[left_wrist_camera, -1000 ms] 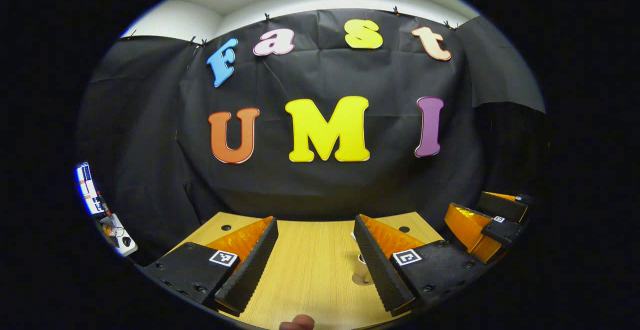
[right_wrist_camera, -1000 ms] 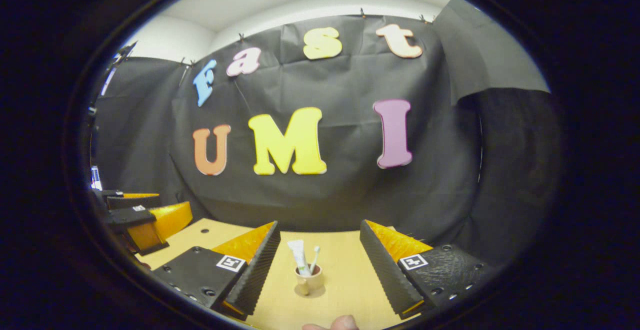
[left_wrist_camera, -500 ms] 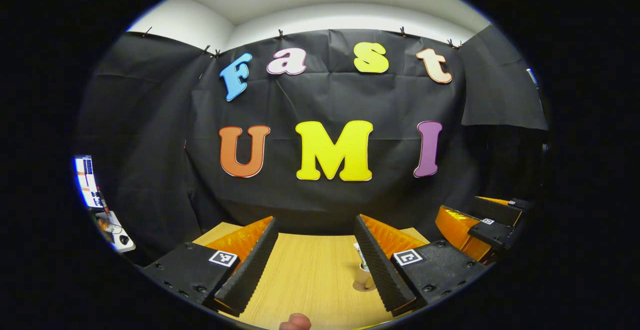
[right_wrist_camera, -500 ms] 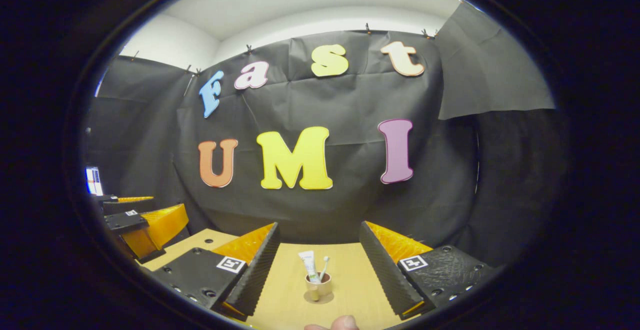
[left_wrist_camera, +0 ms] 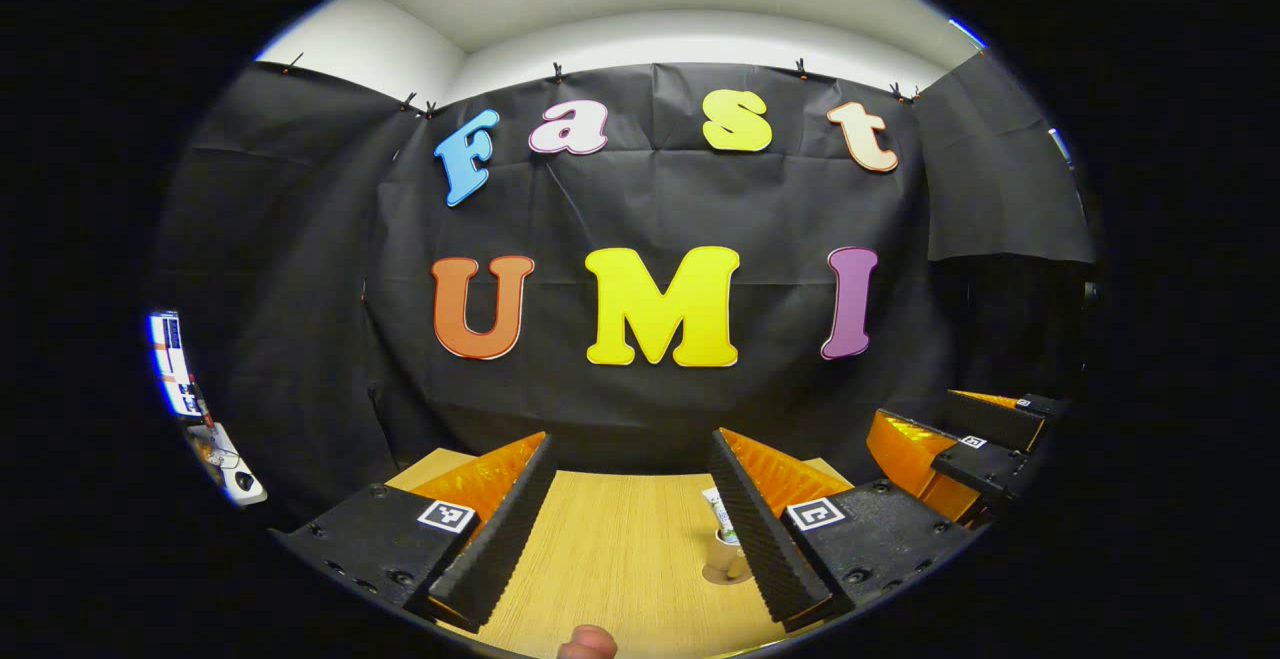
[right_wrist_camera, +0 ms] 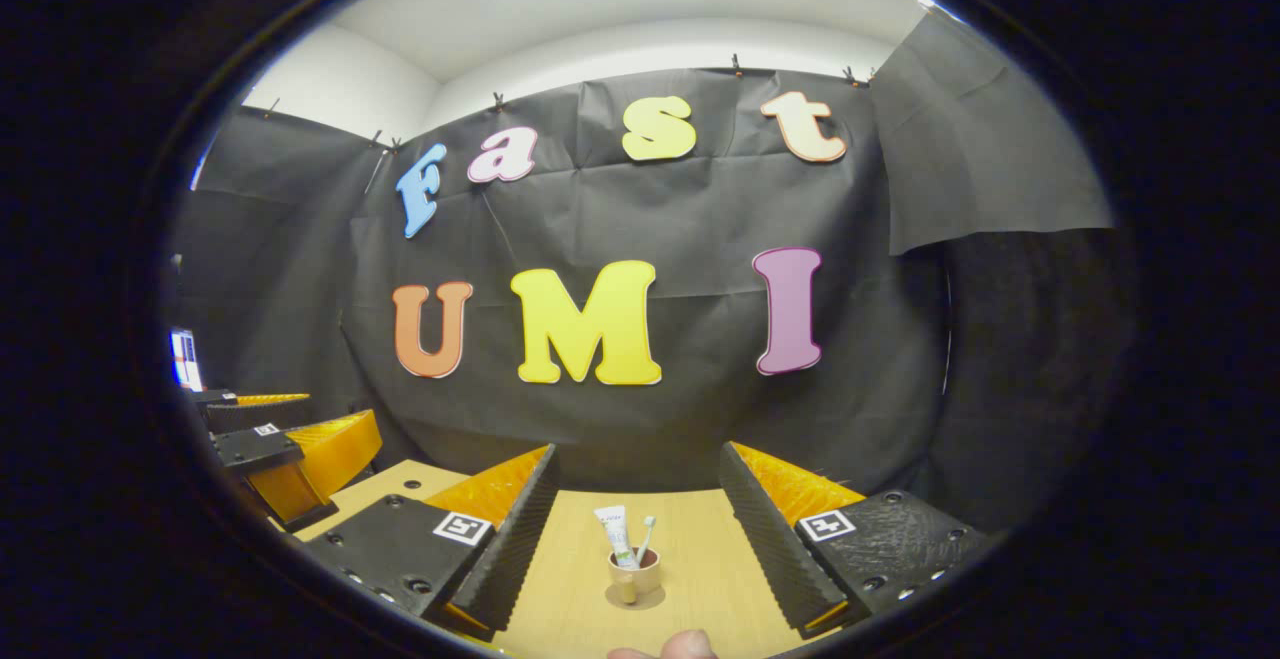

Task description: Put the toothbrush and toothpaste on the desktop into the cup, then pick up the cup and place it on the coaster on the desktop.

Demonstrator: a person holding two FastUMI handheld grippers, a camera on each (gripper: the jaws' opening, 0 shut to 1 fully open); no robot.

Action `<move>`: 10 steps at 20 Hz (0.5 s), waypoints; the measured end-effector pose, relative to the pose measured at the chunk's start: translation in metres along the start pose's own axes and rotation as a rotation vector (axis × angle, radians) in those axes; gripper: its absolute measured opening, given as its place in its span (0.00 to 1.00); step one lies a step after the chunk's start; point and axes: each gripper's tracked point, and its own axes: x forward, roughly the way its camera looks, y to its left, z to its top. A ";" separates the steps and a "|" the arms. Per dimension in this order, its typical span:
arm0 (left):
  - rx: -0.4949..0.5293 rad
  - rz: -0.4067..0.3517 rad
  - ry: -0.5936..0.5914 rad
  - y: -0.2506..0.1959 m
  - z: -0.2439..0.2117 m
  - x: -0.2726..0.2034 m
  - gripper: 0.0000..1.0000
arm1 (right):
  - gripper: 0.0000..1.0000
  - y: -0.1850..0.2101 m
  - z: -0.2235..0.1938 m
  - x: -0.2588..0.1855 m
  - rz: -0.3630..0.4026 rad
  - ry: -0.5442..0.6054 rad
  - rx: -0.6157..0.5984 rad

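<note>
On its coaster point(right_wrist_camera: 636, 597), cup point(right_wrist_camera: 633, 575) seemingly unmoved; grippers spread.

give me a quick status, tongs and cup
Both tongs open, holding nothing: left tongs, right tongs. Cup upright on coaster, toothpaste and toothbrush inside. Nothing in the way.

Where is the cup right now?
The cup stands on the coaster on the desk, ahead between the open right gripper fingers, holding toothpaste and toothbrush.
</note>
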 end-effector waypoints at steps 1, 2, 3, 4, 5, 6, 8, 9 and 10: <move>0.003 0.001 -0.002 0.000 0.001 0.000 0.97 | 0.96 -0.001 0.000 0.001 -0.004 0.001 0.000; 0.005 0.001 -0.005 -0.001 0.001 0.001 0.97 | 0.96 -0.002 0.000 0.002 -0.007 0.003 -0.003; 0.006 0.002 -0.004 0.000 0.000 0.003 0.97 | 0.96 -0.003 0.000 0.002 -0.008 0.006 -0.004; 0.004 0.001 -0.003 -0.001 0.001 0.002 0.89 | 0.96 -0.003 -0.001 0.002 -0.009 0.010 -0.005; 0.004 0.000 -0.002 -0.002 0.001 0.002 0.97 | 0.96 -0.003 -0.001 0.003 -0.007 0.010 -0.005; 0.002 0.003 0.001 -0.001 0.000 0.003 0.97 | 0.96 -0.003 -0.001 0.004 -0.007 0.009 -0.006; 0.000 0.007 0.001 -0.001 0.000 0.004 0.97 | 0.96 -0.004 0.002 0.005 -0.006 0.005 -0.012; 0.000 0.006 0.002 -0.002 0.000 0.005 0.97 | 0.96 -0.003 0.002 0.006 -0.005 0.003 -0.012; 0.002 0.006 0.005 -0.002 -0.001 0.005 0.97 | 0.96 -0.004 0.002 0.005 -0.004 0.004 -0.013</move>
